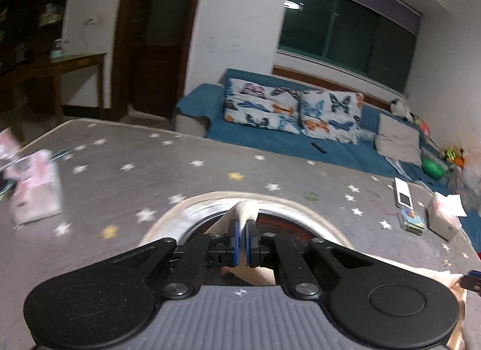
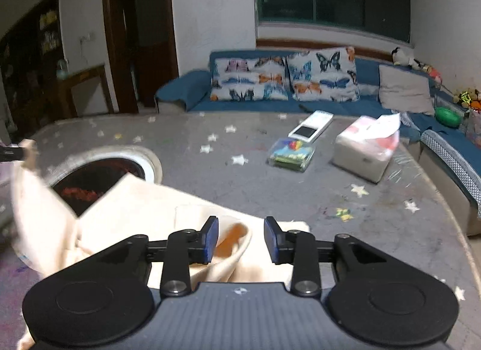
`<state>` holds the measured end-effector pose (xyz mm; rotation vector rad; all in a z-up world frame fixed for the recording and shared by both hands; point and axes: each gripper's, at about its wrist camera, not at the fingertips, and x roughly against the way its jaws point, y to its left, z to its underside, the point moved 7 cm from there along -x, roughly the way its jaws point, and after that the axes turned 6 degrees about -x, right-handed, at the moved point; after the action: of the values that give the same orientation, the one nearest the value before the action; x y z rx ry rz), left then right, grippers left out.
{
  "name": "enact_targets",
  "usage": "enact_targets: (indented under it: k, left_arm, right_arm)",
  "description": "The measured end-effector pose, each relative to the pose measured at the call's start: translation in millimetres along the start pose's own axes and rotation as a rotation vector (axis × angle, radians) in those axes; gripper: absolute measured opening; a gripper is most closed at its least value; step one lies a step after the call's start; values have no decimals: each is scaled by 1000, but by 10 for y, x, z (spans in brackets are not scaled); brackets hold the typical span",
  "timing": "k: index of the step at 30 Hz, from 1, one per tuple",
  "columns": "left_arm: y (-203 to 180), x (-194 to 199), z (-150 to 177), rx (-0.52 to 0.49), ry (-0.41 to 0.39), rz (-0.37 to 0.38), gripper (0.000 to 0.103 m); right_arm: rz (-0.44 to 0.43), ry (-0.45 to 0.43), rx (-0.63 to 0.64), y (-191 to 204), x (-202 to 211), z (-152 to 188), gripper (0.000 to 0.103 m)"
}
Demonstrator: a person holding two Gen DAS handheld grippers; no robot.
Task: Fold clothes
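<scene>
Cream garment [image 2: 144, 199] lies on the starry table [image 2: 300, 199], its corner pinched aloft by the clenched left gripper [image 1: 242, 240] at nine o'clock, while the released right gripper [image 2: 240, 240] straddles a fold, probably needing to close next.

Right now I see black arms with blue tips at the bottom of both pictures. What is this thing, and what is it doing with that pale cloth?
No robot here: a person holds hand tongs in each hand, each with a camera looking along its fingers. One picture is from the left tongs, the other from the right tongs.

The left tongs are shut, pinching a fold of the cream garment and lifting it. The right tongs are open, straddling another fold without gripping it.

The garment lies on a grey star-patterned mat. Also on it: a tissue box, a white remote and a small clear box of colourful items. Behind is a blue sofa with butterfly cushions.
</scene>
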<state>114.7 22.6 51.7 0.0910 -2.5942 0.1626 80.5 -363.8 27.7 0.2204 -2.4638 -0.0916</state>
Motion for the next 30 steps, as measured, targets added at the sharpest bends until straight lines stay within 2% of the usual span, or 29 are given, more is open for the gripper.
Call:
enact_targets:
  k: [1,2,3,4,6,9,13,17,20,24,27,30]
  left_arm:
    - [83,67,42,17,3,-10,4]
    - [162,129,78,32,3,-20,4]
    - [240,191,113,47,3,-29,4]
    - [319,254,148,62,3,-39,4]
    - [456,354,229,82,7,-61,4]
    - [643,483,350,97,15,-95,4]
    - [891,655,512,115,27,-140,4]
    - [1034,772,666,117,45,-169,4]
    - [1132,869,787,122,56,-182,4]
    - [1181,902,903,109,89,-199,4]
    - [1161,944,926,61,101,-201,5]
    - [1159,959,906,40,121,-204,10]
  right_arm:
    - [2,15,-1,5,-62,17,32]
    - [3,33,-9,5,-140,50,27]
    - [1,39,-15,2,-176,75,19]
    - [-1,42,-23,-6,-198,96,5]
    - [0,16,-46,-49,-117,100,4]
    - [30,-68,-50,-129,220,74,4]
    - [104,-151,-78,-365,755,100,4]
    - [199,-189,-140,-675,1216,277,4]
    - [257,-185,-199,-888,1393,470,4]
    - [347,-101,-295,-1233,1343,871,9]
    - [411,-37,-303,-1397,1304,1089,12]
    - [431,-40,-303,-1484,1381,1128,15]
